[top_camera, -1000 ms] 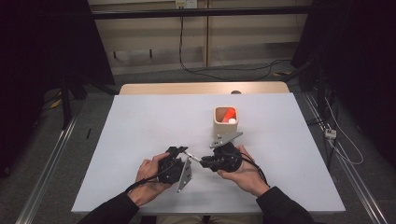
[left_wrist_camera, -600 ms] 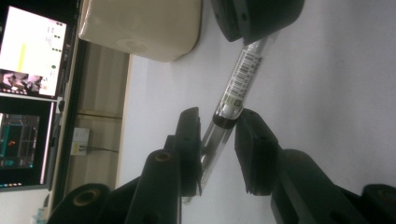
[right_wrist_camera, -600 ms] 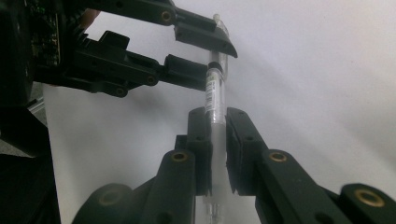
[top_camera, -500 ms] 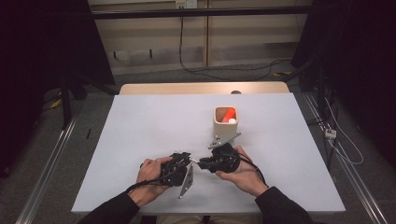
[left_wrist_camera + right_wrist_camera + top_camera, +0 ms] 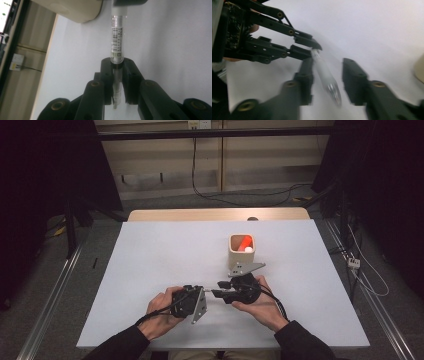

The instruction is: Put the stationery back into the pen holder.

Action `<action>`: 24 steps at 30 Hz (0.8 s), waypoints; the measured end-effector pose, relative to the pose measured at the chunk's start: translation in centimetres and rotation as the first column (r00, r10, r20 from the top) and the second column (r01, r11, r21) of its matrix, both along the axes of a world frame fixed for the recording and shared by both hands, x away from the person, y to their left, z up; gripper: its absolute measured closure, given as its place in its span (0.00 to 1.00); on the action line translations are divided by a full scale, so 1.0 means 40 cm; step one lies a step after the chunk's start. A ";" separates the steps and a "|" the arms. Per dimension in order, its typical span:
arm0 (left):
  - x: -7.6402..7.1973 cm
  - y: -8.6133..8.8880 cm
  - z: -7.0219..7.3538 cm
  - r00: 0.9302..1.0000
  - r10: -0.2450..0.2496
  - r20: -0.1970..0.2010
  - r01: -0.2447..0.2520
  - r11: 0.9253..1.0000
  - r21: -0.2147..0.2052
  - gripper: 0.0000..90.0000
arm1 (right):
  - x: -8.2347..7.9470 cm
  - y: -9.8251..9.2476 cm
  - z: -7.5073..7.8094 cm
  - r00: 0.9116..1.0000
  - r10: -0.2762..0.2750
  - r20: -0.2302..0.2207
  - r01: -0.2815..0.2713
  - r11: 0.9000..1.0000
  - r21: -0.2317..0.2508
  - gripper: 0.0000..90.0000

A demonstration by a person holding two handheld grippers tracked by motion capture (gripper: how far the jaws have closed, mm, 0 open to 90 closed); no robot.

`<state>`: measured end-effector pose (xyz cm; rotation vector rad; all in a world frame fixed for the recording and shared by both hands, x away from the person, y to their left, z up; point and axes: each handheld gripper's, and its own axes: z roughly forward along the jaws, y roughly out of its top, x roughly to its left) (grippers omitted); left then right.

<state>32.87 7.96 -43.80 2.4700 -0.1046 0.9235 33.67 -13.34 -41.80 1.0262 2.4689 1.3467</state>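
A clear tube (image 5: 117, 37) with a barcode label lies level between the two grippers, just above the white table (image 5: 165, 260). My left gripper (image 5: 117, 62) is shut on one end of it, and its pads (image 5: 108, 72) press the glass on both sides. My right gripper (image 5: 328, 62) faces it; its jaws have just been opening and now stand apart, with the tube's (image 5: 324, 72) other end lying loose between them. In the high view the left gripper (image 5: 206, 293) and the right gripper (image 5: 218, 294) meet tip to tip at the table's front middle.
A beige cup (image 5: 242, 257) holding an orange and a white item stands just behind the right gripper. A wooden strip (image 5: 215, 214) runs along the table's far edge. Cables trail from both grippers toward the person.
The left gripper's jaws have closed onto the tube. The right gripper's jaws have spread apart off it. Both hands have kept their place.
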 end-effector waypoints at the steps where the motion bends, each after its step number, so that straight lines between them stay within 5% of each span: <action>1: 0.002 0.002 0.000 1.000 0.017 -0.016 -0.017 1.000 -0.018 0.89 | -0.002 -0.005 -0.003 1.000 0.000 0.005 0.000 1.000 0.004 0.61; 5: 0.010 0.006 0.008 0.996 0.035 -0.077 -0.039 0.997 -0.062 0.89 | -0.007 -0.024 -0.010 0.999 -0.037 0.035 0.037 0.999 0.003 0.43; 9: 0.023 0.010 0.003 0.985 0.061 -0.161 -0.086 0.984 -0.154 0.89 | -0.007 -0.043 -0.018 0.994 -0.097 0.042 0.098 0.995 -0.019 0.18; 16: 0.042 0.027 0.004 0.958 0.077 -0.278 -0.146 0.960 -0.237 0.89 | -0.011 -0.081 -0.024 0.980 -0.179 0.083 0.181 0.983 -0.025 0.10; 24: 0.041 0.062 0.010 0.922 0.078 -0.379 -0.233 0.894 -0.382 0.89 | -0.007 -0.120 -0.030 0.954 -0.284 0.094 0.287 0.957 -0.026 0.06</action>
